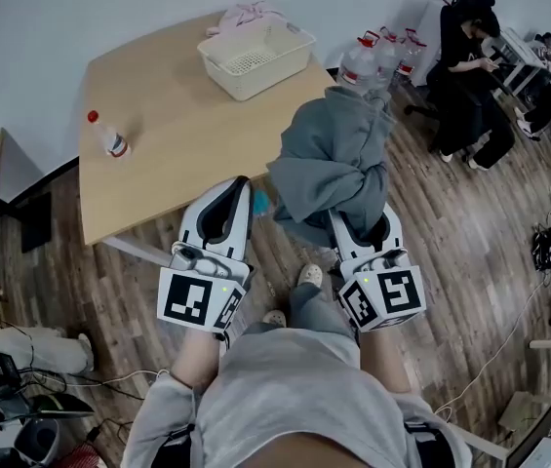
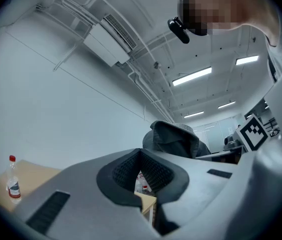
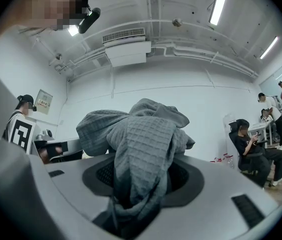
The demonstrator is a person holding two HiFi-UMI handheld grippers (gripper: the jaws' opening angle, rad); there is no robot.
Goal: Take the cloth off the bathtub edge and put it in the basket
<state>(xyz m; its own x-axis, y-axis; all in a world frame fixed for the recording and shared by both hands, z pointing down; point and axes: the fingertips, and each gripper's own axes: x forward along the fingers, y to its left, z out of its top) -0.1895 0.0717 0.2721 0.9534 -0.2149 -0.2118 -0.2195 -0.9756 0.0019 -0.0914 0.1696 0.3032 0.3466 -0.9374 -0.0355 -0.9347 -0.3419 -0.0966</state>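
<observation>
Your right gripper (image 1: pixel 361 232) has its jaws pinched on the grey cloth (image 1: pixel 338 159). The right gripper view shows a thick fold of waffle-textured fabric wedged between the pads, with the rest heaped above and in front of them. The jaws stand fairly wide because the bunch is bulky, yet the pads press on it. Your left gripper (image 1: pixel 228 208) carries nothing. Its jaws sit together at the tips, with only a sliver of gap behind them through which the worktop corner shows.

The cloth hangs in the air off the near right corner of the wooden worktop (image 1: pixel 158 174), well apart from the white basket (image 1: pixel 255 58) at the far edge. No bathtub is in view. A red-capped water bottle (image 1: pixel 111 140) stands on the left side of the worktop.

The cloth looks light, soft and floppy, so expect it to sag and swing rather than keep any shape. It is not fragile or slippery, and the weave should give the pads good purchase. The hold on a gathered middle fold looks sound. Loose ends drape below and could catch the basket rim, so bring the bundle over the basket's centre before spreading the jaws. If an end trails outside, the free left gripper can tuck it in.
</observation>
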